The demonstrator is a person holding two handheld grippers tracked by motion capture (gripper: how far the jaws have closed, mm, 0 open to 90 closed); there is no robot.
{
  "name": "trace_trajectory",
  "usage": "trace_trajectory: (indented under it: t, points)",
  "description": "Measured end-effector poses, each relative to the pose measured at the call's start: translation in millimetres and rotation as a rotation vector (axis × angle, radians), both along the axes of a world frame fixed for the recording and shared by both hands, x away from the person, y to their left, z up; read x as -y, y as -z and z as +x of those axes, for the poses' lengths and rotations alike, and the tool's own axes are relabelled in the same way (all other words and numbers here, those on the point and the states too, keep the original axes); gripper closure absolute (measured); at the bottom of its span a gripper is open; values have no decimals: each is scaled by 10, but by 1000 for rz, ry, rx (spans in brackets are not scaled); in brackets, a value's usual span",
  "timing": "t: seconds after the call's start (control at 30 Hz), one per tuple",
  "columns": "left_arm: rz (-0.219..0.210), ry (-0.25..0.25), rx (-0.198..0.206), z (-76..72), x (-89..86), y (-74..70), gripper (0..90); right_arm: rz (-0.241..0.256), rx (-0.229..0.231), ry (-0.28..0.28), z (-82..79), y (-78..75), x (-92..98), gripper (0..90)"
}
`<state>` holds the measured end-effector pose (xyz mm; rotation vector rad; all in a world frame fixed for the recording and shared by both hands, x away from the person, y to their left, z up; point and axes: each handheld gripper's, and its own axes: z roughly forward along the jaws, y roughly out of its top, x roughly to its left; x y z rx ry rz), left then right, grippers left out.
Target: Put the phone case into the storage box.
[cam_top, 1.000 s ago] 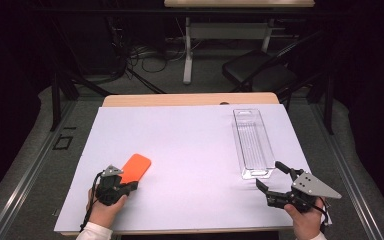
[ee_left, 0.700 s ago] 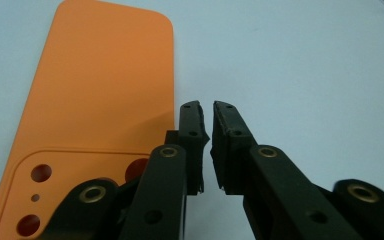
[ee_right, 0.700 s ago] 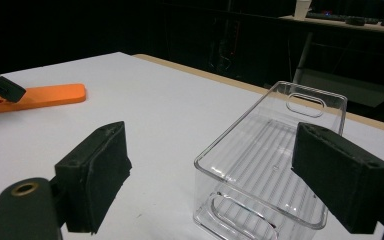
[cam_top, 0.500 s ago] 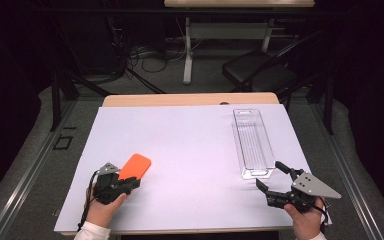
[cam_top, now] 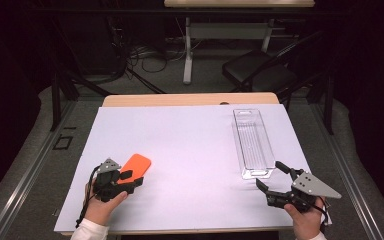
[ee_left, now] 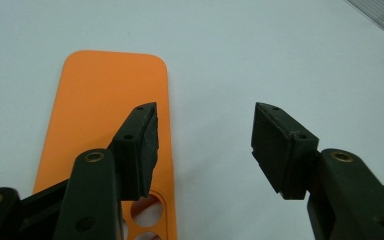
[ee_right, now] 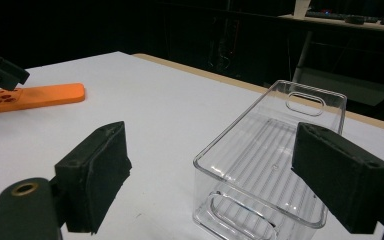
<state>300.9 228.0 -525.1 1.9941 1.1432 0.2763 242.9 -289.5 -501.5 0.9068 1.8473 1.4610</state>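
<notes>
An orange phone case (cam_top: 135, 166) lies flat on the white table cover at the near left; its camera holes show in the left gripper view (ee_left: 110, 125). My left gripper (cam_top: 130, 178) stands open just above its near end, one jaw over the case, the other over bare cover beside it (ee_left: 205, 145). A clear plastic bin (cam_top: 252, 142) lies lengthwise at the right, with nothing in it (ee_right: 270, 160). My right gripper (cam_top: 272, 176) is open just short of the bin's near end (ee_right: 210, 175). The case also shows far left in the right gripper view (ee_right: 37, 96).
The white cover (cam_top: 190, 150) spans a wooden table whose far edge (cam_top: 190, 99) shows. Beyond it are a black chair (cam_top: 260, 72), a desk leg and cables on the floor. Dark metal rails run along both sides.
The left gripper has crept slightly forward and right along the orange case. The right gripper and the bin have not moved.
</notes>
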Motion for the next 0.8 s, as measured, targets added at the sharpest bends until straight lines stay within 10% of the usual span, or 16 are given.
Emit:
trace_trajectory:
  t: [0.43,0.8]
  points:
    - [38,30,-6,47,38,-139,389,7,-4,-4,-3,1,-12,143]
    - [114,47,-1,111,97,-193,145,4,-6,-6,1,2,-10,143]
